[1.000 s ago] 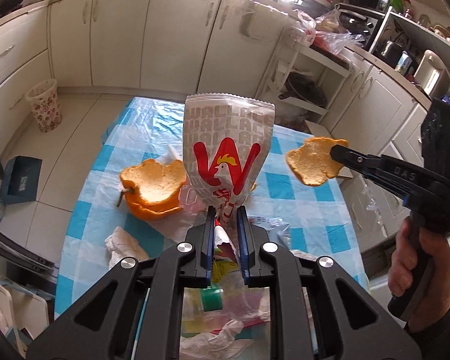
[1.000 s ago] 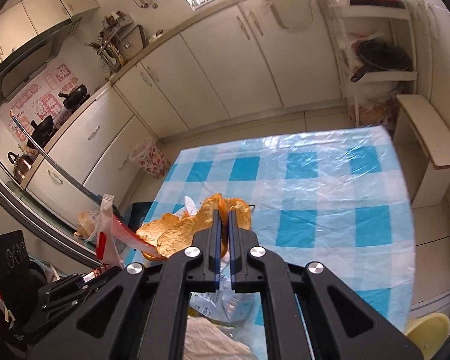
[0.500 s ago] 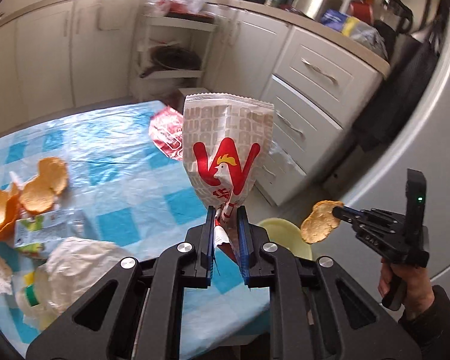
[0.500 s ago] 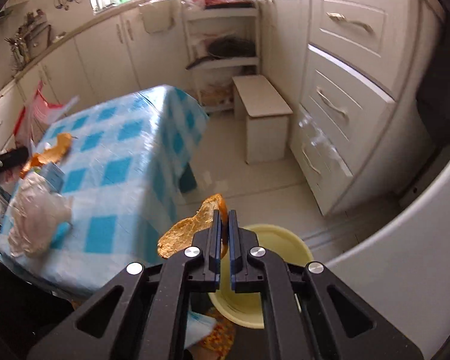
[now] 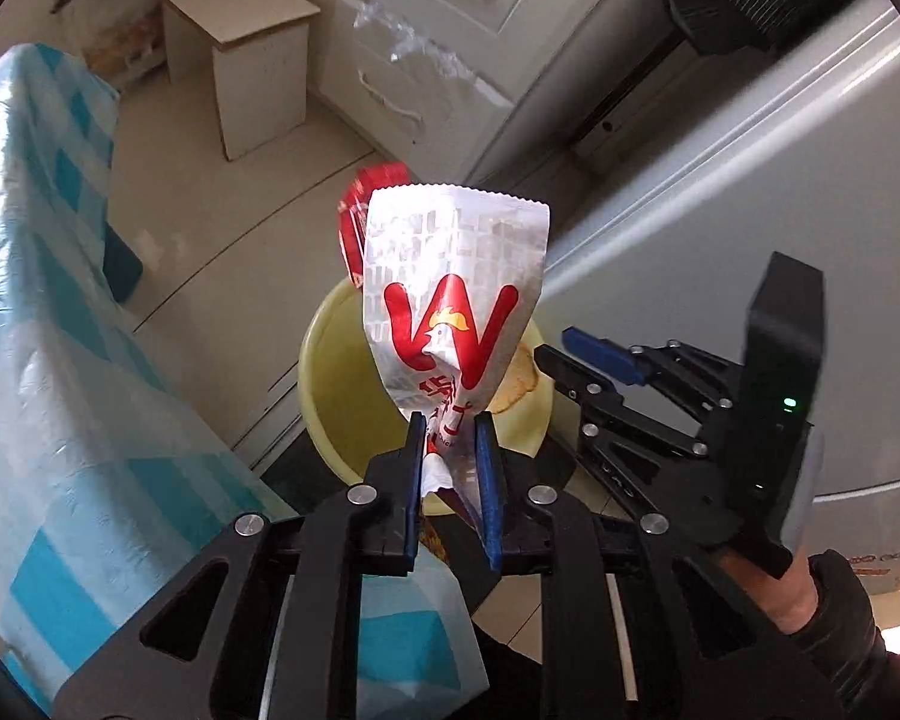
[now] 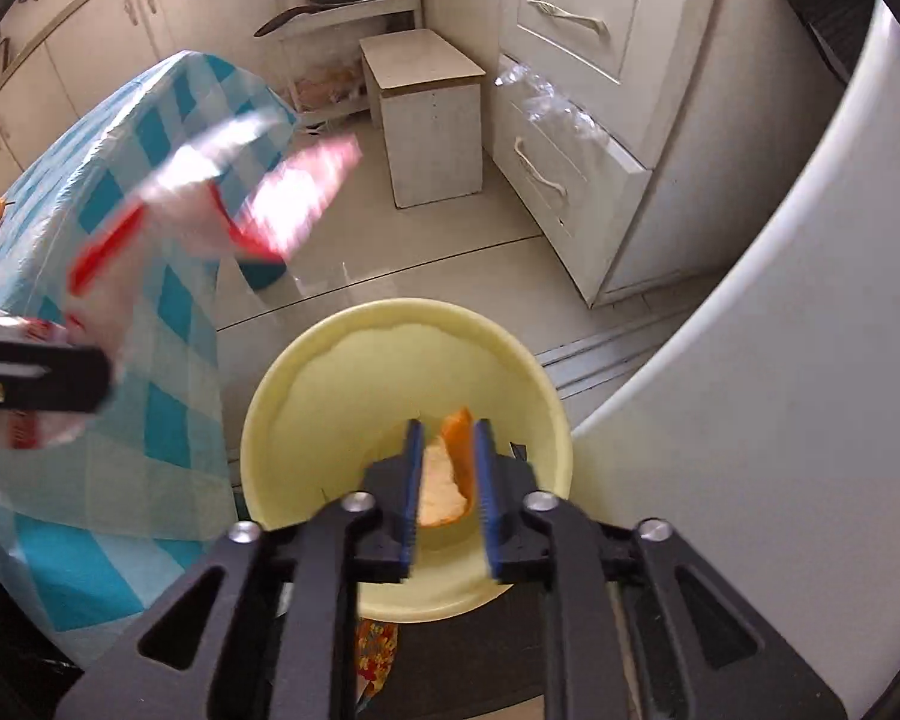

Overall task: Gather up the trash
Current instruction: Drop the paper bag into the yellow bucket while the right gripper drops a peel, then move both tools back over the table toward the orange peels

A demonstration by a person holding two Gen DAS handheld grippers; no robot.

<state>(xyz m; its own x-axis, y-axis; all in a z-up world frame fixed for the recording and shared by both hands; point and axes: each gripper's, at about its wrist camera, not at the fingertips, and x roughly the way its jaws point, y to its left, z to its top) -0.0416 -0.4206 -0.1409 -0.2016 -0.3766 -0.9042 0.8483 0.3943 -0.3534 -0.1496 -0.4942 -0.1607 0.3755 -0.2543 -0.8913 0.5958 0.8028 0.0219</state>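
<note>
My left gripper (image 5: 450, 438) points down over a yellow bin (image 5: 324, 360). Its jaws are opening, but the pads still touch the crumpled neck of a white paper bag (image 5: 450, 276) with a red W. A red wrapper (image 5: 354, 210) shows behind the bag's left edge. My right gripper (image 6: 447, 450) hangs over the same bin (image 6: 282, 396), jaws opening and apart. An orange peel (image 6: 444, 480) lies loose between its fingers, down inside the bin. In the left wrist view the right gripper (image 5: 561, 345) is beside the bag, with the peel (image 5: 513, 390) below it. The bag (image 6: 210, 180) is blurred in the right wrist view.
A table with a blue checked cloth (image 5: 42, 300) stands left of the bin. Beyond are a small white stool (image 6: 426, 120) and white drawers (image 5: 438, 30). A large white appliance (image 6: 780, 360) is close on the right. A hand (image 5: 768, 588) holds the right gripper.
Both grippers swung from above the table to over the yellow bin and tilted down. The right jaws opened and let the peel go. The left jaws widened a little around the bag.
</note>
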